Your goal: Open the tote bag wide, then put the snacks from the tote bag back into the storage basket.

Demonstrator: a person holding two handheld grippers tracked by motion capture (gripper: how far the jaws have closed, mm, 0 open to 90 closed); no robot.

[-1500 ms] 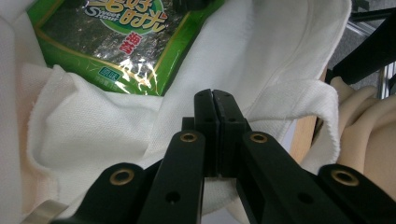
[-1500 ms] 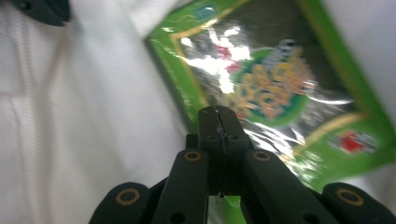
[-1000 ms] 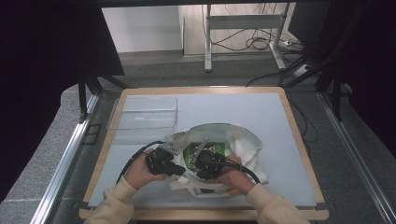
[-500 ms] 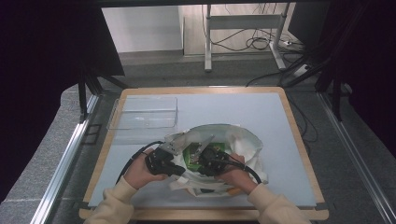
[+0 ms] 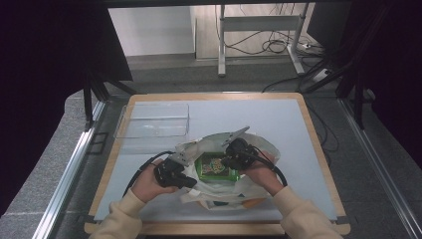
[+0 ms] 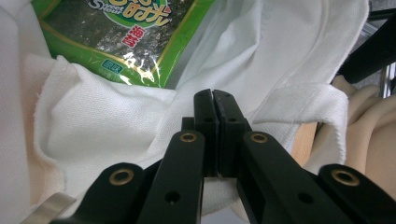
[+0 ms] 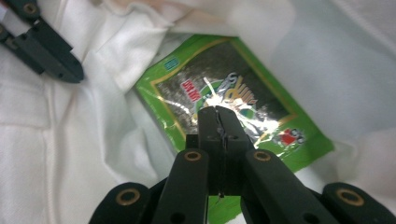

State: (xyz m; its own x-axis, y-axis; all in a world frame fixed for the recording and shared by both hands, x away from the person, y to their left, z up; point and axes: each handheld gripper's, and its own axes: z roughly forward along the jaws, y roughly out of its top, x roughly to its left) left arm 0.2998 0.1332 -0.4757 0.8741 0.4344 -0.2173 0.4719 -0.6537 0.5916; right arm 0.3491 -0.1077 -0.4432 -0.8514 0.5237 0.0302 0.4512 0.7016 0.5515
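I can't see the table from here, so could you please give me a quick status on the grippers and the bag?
Left gripper shut on white bag edge. Right gripper shut on green packet inside the bag. Clear tray stands apart, nothing in the way.

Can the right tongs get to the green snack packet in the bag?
Probably yes. The bag gapes open, and the right tongs hang just over the packet with no cloth between. Their jaws are shut, so they would have to open first.
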